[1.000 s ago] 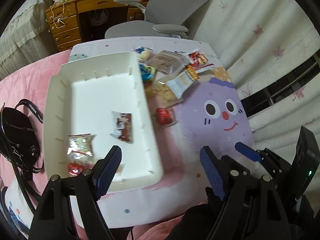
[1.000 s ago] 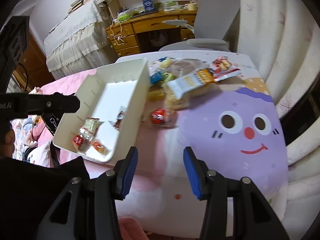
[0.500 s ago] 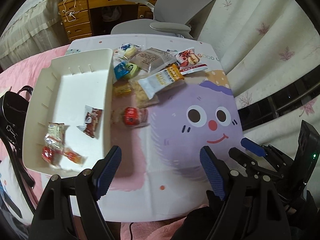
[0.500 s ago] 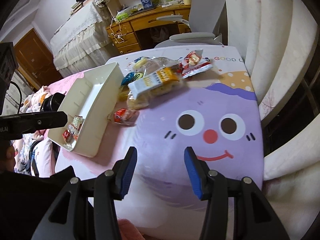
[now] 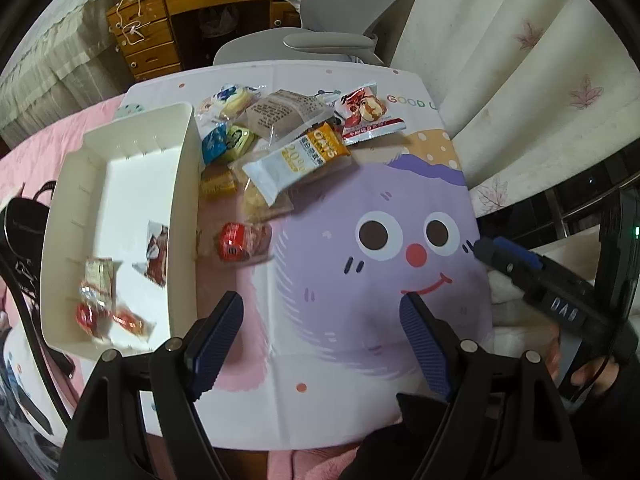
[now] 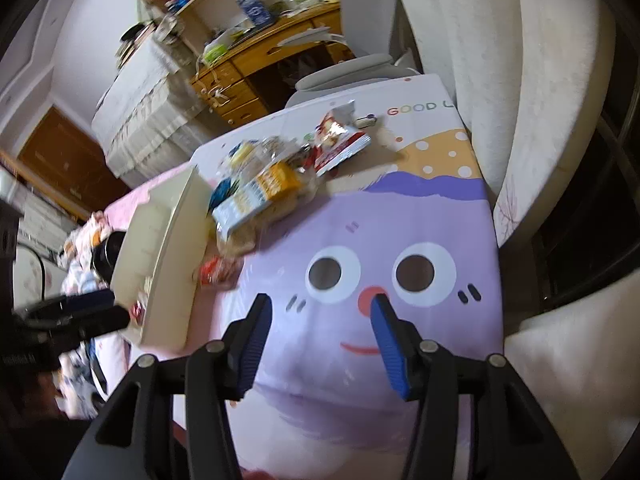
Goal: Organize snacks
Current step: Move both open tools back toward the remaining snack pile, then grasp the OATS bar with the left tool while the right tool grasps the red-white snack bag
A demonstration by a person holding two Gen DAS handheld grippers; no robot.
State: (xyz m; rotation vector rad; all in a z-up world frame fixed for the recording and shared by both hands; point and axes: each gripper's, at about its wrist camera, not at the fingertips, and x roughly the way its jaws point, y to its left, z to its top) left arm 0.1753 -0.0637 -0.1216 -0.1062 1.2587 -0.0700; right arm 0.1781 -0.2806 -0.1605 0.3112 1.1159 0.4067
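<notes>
Snacks (image 5: 280,148) lie in a loose heap in the upper middle of the left wrist view, on a tablecloth (image 5: 360,340) printed with a purple cartoon face. Among them I can pick out an orange and white oat bar (image 5: 296,160), a red and white packet (image 5: 366,114) at the upper right of the pile, a brown wrapped cake (image 5: 280,114), a blue and green pair of small sweets (image 5: 226,142), and a red wrapped snack (image 5: 240,240) lower down, just beside the tray wall. A white tray (image 5: 182,200) fills the left of that view, with a few small wrapped pieces (image 5: 104,296) in its lower end. My left gripper (image 5: 320,328) hangs over the bare cloth at the bottom of the frame, jaws spread wide with nothing between them. My right gripper (image 6: 320,336), seen in the right wrist view over the cartoon face, has its jaws opening, also empty; it appears again at the right edge of the left wrist view. A grey chair (image 5: 332,20) and a wooden desk (image 5: 160,28) stand beyond the table.
</notes>
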